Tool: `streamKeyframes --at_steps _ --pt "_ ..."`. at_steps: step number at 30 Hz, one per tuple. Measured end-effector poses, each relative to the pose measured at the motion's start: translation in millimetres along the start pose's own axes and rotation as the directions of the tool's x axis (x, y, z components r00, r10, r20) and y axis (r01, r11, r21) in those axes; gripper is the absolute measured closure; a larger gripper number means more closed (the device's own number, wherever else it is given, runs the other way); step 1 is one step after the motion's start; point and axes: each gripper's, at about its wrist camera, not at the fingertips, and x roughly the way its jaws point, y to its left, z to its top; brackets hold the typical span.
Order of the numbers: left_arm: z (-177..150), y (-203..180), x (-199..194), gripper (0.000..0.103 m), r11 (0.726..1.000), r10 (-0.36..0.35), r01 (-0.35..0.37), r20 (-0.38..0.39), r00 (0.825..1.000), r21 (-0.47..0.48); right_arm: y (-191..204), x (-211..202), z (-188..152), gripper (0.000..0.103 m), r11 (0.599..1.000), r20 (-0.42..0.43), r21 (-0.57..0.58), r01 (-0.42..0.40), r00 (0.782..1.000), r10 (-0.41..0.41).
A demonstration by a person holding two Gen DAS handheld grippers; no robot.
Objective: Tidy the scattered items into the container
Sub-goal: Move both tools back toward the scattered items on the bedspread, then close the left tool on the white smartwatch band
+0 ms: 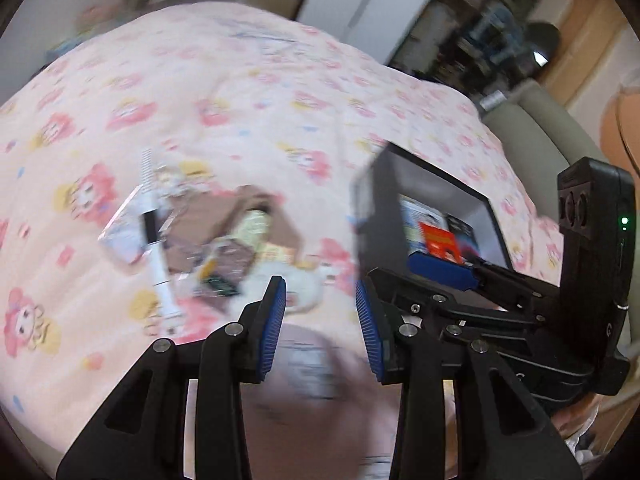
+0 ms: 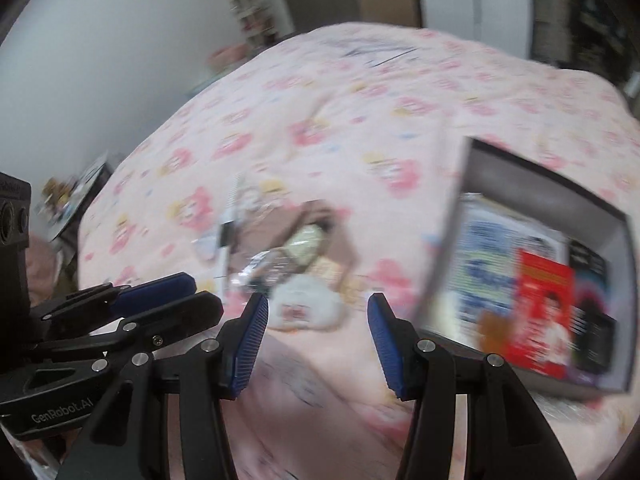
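Observation:
A pile of scattered items lies on a pink patterned bedspread: a brown flat piece (image 1: 224,220) (image 2: 316,224), a white pen-like stick (image 1: 156,256), clear packets, and a white plush item (image 2: 308,308) (image 1: 298,286). A dark grey box (image 1: 440,216) (image 2: 540,264) stands to the right, holding a red packet (image 2: 544,312) and blue-white packs. My left gripper (image 1: 320,320) is open and empty, near the pile. My right gripper (image 2: 316,344) is open and empty, in front of the plush item. Both views are blurred.
The bed edge falls away at the left, with a cluttered low shelf (image 2: 72,196) beyond. A white door and shelves (image 1: 480,28) stand behind the bed. The right gripper's body (image 1: 580,264) sits close beside my left gripper.

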Motion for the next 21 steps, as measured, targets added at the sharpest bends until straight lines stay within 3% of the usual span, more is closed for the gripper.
streamKeyframes --at_steps 2,4,9,12,19,21 --pt "1 25 5 0.066 0.997 0.048 -0.047 0.009 0.999 -0.053 10 29 7 0.055 0.999 -0.063 -0.008 -0.048 0.997 0.047" --pt "1 51 13 0.066 0.991 0.052 -0.052 -0.001 0.999 -0.12 14 51 13 0.055 0.997 -0.113 0.007 -0.072 0.991 0.072" --pt "-3 106 41 0.066 0.97 0.062 -0.071 -0.048 0.997 -0.233 33 92 31 0.055 0.997 -0.186 -0.056 -0.055 0.982 0.044" --pt "-7 129 61 0.066 0.957 0.044 -0.063 -0.071 0.996 -0.284 44 115 41 0.055 0.993 -0.23 -0.09 -0.082 0.971 0.06" --pt "-2 155 105 0.067 0.943 -0.021 -0.022 -0.126 0.992 -0.331 40 150 52 0.055 0.996 -0.285 -0.043 -0.08 0.956 0.065" --pt "-1 156 115 0.087 0.938 -0.062 0.004 -0.154 0.986 -0.347 37 155 54 0.055 0.997 -0.291 -0.038 -0.068 0.955 0.054"
